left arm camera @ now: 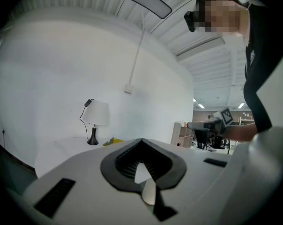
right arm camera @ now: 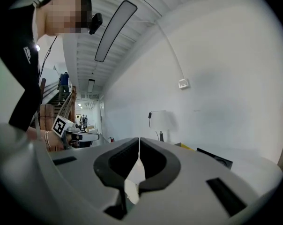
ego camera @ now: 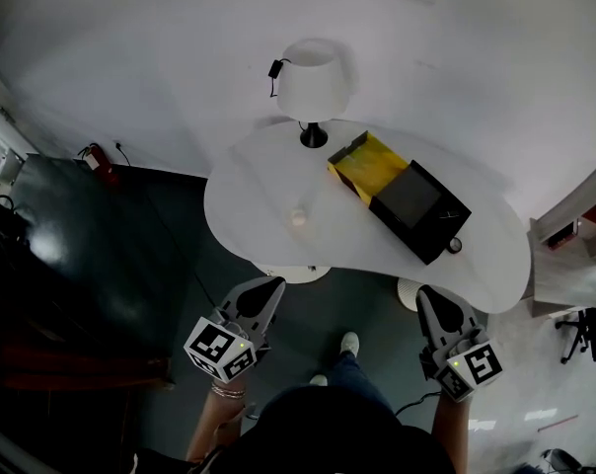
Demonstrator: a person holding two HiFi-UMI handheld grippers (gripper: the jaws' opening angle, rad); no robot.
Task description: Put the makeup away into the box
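Note:
A white curved table (ego camera: pixel 268 181) carries an open box, with a yellow part (ego camera: pixel 367 163) and a black part (ego camera: pixel 416 208). A small pale jar (ego camera: pixel 299 217) stands left of the box, and a small dark round item (ego camera: pixel 455 245) lies at its right end. Both grippers hang in front of the table's near edge, away from everything on it. My left gripper (ego camera: pixel 271 284) (left arm camera: pixel 141 140) is shut and empty. The jaws of my right gripper (ego camera: pixel 425 292) (right arm camera: pixel 139 139) are likewise shut on nothing. From the right gripper view the yellow part (right arm camera: pixel 186 146) and black part (right arm camera: pixel 216 157) show past the jaws.
A white table lamp (ego camera: pixel 313 87) stands at the table's back edge near the wall, also seen as the lamp (left arm camera: pixel 96 114). A dark floor area lies to the left. Shelving (ego camera: pixel 579 220) and an office chair (ego camera: pixel 589 329) are at the right.

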